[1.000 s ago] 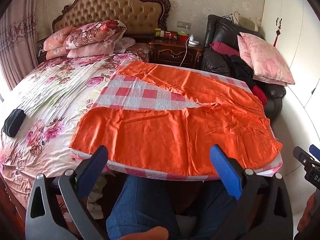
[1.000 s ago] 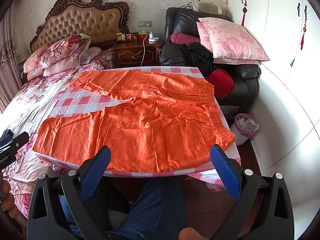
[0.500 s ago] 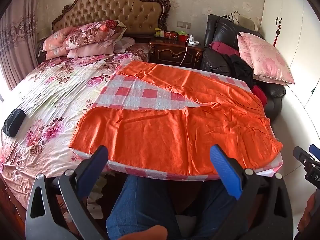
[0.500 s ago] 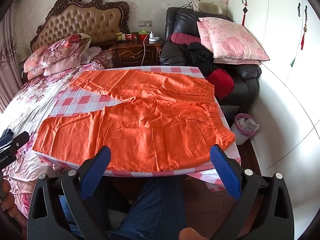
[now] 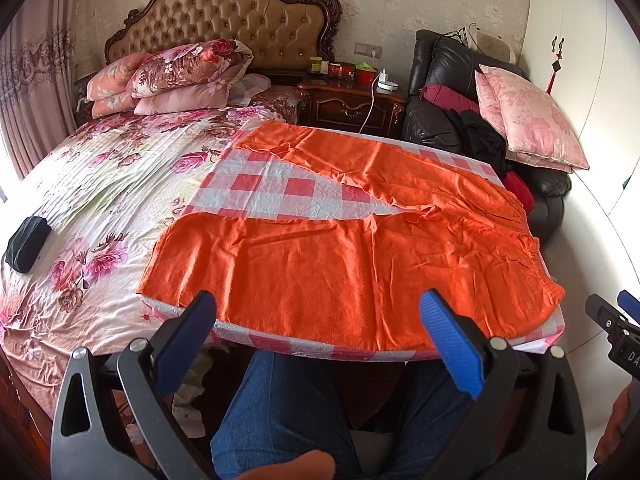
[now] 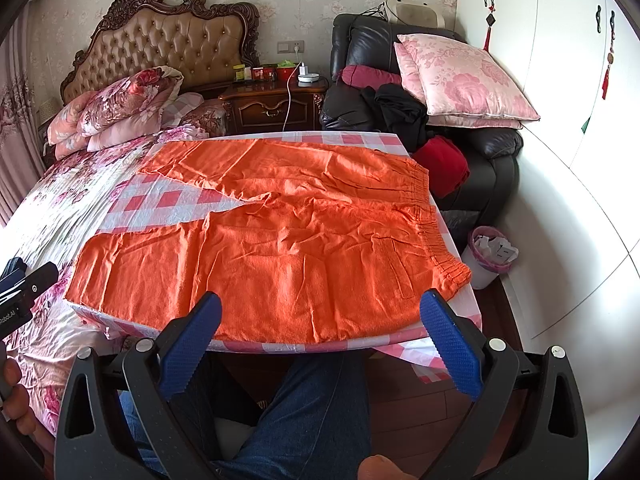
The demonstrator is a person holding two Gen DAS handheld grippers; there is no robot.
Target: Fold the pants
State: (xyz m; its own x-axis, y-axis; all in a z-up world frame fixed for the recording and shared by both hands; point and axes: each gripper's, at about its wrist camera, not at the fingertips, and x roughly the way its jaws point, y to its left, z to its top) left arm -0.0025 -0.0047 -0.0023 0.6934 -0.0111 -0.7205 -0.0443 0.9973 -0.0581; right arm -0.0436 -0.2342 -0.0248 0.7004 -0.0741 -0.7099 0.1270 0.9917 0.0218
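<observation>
- Two grippers are in your hands, both held back at the near edge of the table, neither touching cloth.
- Far left, the bed [image 5: 100, 184] carries a floral cover, with a small dark object [image 5: 26, 242] lying on it near the left edge and a stack of pink floral pillows [image 5: 180, 76] against the tufted headboard [image 5: 224, 20].
- Your left gripper [image 5: 318, 320] has its blue-padded fingers [image 5: 186, 346] spread wide apart with nothing between them; they sit just in front of the near hem of the pants.
- At centre, the orange pants [image 5: 340, 260] lie flat and unfolded on the red-and-white checked tablecloth [image 5: 280, 192]; the two legs point left, splayed so a wedge of checks shows between them, and the elastic waistband [image 6: 432, 232] is at the right end.
- Your right gripper [image 6: 320, 320] also has its fingers [image 6: 450, 354] wide apart and holding nothing, in front of the near edge of the pants toward the waistband side.
- Behind the table, a dark wooden nightstand [image 6: 272, 104] stands between the bed and a black leather armchair [image 6: 472, 148].
- On that armchair rest pink cushions [image 6: 460, 80] and some dark and red clothing.
- Far right, a small waste bin [image 6: 490, 254] stands on the floor beside the table's right edge, near the white wardrobe [image 6: 560, 60].
</observation>
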